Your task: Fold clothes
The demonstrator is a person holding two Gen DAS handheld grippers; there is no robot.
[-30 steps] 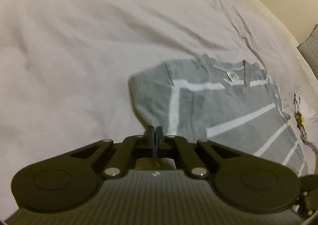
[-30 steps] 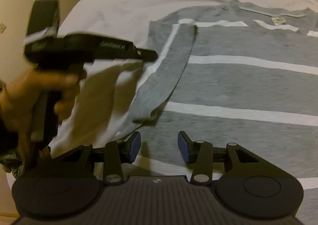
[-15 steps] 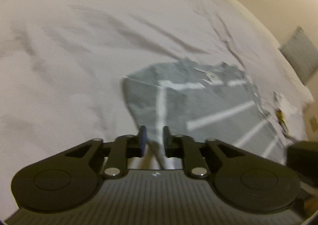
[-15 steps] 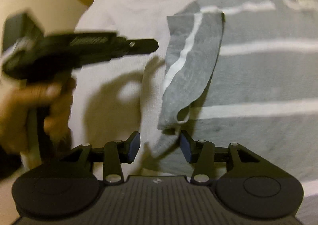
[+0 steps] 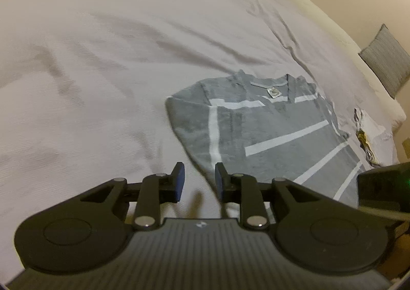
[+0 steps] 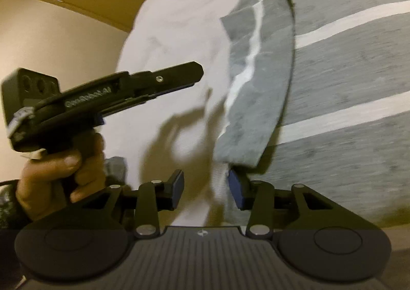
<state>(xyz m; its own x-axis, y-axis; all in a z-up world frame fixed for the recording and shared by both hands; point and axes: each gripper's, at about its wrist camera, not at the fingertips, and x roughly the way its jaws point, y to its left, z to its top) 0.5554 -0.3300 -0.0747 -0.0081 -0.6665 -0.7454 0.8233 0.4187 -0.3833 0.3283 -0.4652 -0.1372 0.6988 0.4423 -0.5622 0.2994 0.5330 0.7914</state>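
Pointing down toward the bed [image 5: 102, 46], left gripper [image 5: 197, 182] hovers just off the near-left edge of the grey striped shirt [image 5: 269, 131], which lies flat, sleeve [image 6: 258, 85] folded over. Hand [image 6: 59, 174] wraps its handle. Right gripper [image 6: 206, 191] is cut off in the left view. Left jaws opening, nothing between them; right jaws half parted, sleeve end beside one pad, contact unclear.

Two black hand-held grippers

Left gripper [image 5: 197, 180] and right gripper [image 6: 206, 189]: blue pads, silver screws, ribbed grey bodies, white side lettering.
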